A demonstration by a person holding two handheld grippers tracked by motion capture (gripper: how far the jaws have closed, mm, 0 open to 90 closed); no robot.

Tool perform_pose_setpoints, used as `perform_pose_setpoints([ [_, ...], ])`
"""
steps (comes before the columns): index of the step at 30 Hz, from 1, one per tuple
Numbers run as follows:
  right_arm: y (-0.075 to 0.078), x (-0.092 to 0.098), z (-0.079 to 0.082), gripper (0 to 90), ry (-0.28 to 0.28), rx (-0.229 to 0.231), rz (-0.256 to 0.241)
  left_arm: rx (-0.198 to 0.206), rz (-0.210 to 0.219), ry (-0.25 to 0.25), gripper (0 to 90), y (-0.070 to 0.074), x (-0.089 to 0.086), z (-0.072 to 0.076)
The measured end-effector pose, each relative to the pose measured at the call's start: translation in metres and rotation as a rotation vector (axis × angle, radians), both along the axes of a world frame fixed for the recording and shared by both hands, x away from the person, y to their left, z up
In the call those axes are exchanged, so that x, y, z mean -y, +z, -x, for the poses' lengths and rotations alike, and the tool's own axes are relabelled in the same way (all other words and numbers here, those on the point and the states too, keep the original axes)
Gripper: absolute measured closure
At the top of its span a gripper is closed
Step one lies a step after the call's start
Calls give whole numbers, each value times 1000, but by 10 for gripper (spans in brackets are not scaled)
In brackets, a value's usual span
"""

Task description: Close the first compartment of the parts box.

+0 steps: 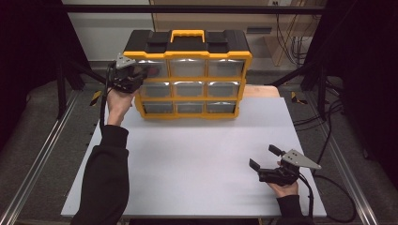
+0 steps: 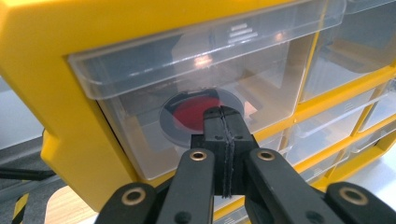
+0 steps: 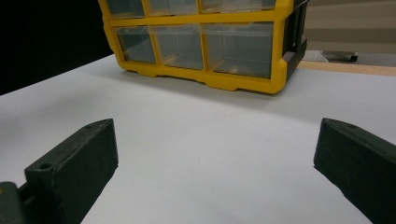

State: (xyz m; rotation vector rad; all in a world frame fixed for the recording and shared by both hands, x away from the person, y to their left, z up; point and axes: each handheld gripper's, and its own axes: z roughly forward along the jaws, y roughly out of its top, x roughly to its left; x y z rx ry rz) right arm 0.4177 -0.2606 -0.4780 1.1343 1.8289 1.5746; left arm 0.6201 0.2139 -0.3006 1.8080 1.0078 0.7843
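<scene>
Nearest the camera, my right gripper (image 1: 267, 157) sat near the desk's (image 1: 197, 159) front right corner, jaws wide apart and empty. At the back edge stood the yellow organizer (image 1: 187, 75). I had my left gripper (image 2: 222, 116) against its top-left drawer (image 2: 196, 88), jaws pressed together on nothing. Inside that clear drawer lay a red disc (image 2: 191, 112).

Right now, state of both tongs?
Left tongs: closed, empty, tips at the top-left drawer front.
Right tongs: open, empty, above the table.
</scene>
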Motion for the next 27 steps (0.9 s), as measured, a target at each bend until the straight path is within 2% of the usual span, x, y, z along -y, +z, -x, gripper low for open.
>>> perform_pose_setpoints([
  [6,0,0,0,3,0,0,0,-1,0,-4,894,-5,-1,3],
  [8,0,0,0,3,1,1,0,9,21,-13,894,-7,-3,6],
  [12,0,0,0,3,0,0,-1,33,33,-18,893,-9,-8,14],
  [14,0,0,0,3,0,2,-1,41,57,-29,888,-8,-11,19],
  [18,0,0,0,3,0,0,-1,60,94,-45,743,-7,-14,30],
  [20,0,0,0,3,1,1,-1,67,108,-58,604,-9,-15,36],
  [21,0,0,0,3,0,2,-1,63,114,-80,566,-10,-15,39],
  [24,0,-1,0,3,-1,3,-6,48,97,-115,353,-16,-14,47],
  [27,0,0,0,2,0,1,-8,50,89,-148,202,-23,-13,59],
])
